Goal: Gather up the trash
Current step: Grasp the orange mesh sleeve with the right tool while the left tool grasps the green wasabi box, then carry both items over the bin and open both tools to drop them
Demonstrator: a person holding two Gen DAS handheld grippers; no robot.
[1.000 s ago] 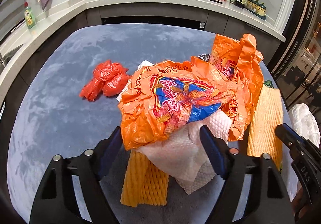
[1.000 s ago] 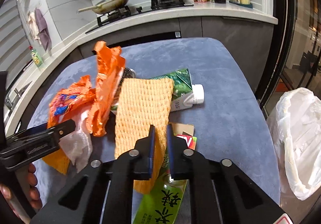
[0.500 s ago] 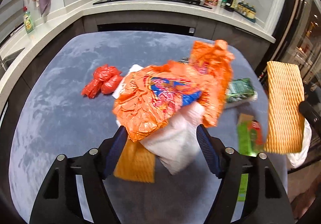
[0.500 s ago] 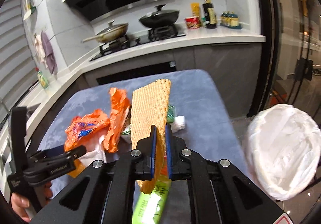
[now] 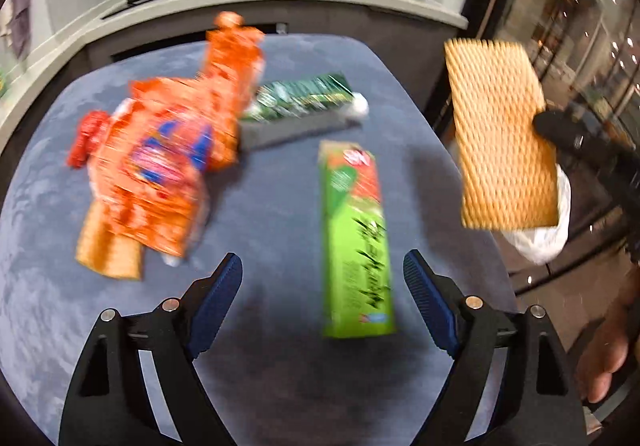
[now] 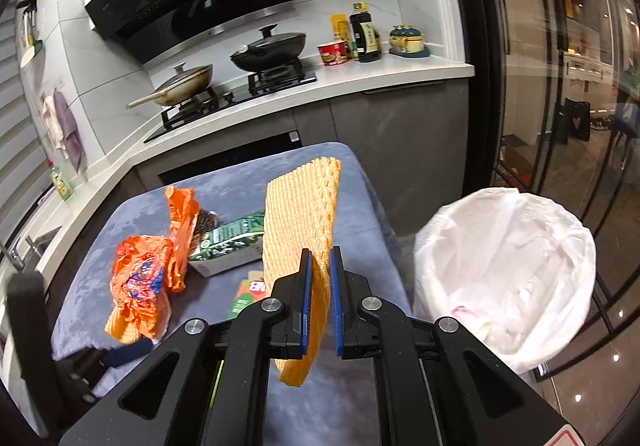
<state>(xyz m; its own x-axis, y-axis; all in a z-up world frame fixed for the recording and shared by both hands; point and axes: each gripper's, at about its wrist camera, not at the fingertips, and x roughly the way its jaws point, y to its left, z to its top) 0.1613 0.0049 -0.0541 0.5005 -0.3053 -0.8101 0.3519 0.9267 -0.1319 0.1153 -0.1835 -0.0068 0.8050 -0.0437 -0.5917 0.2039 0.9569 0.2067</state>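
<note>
Two grippers share this job, and each carries its own risk.

Left wrist view: the left gripper [image 5: 322, 278] hangs over the blue tabletop [image 5: 280, 386] with its jaws spread wide, having just opened further, and nothing is pressed between them. The green carton [image 5: 358, 242] lies flat just ahead, toward one o'clock, nearer the right jaw than the left. If the jaws close from here, the right one could strike the carton's edge and shove it toward the tabletop's rim at three o'clock. The orange bag heap [image 5: 164, 162] sits at ten o'clock with a dark green pack [image 5: 298, 102] at twelve; the heap is loose, and a pinch on one layer might drag the rest off. The picture is smeared, so fine contact cannot be judged.

Right wrist view: the right gripper [image 6: 319, 288] is nearly closed, clamping the yellow foam net [image 6: 302, 222] near its lower end, so most of the sheet stands above the jaws. The white-lined bin [image 6: 508, 266] waits at three o'clock, beyond the tabletop edge. The net is light and springy; released short of the rim it could catch the liner's lip or fall to the floor. Held this low, it may also fold over and snag on the jaws.
</note>
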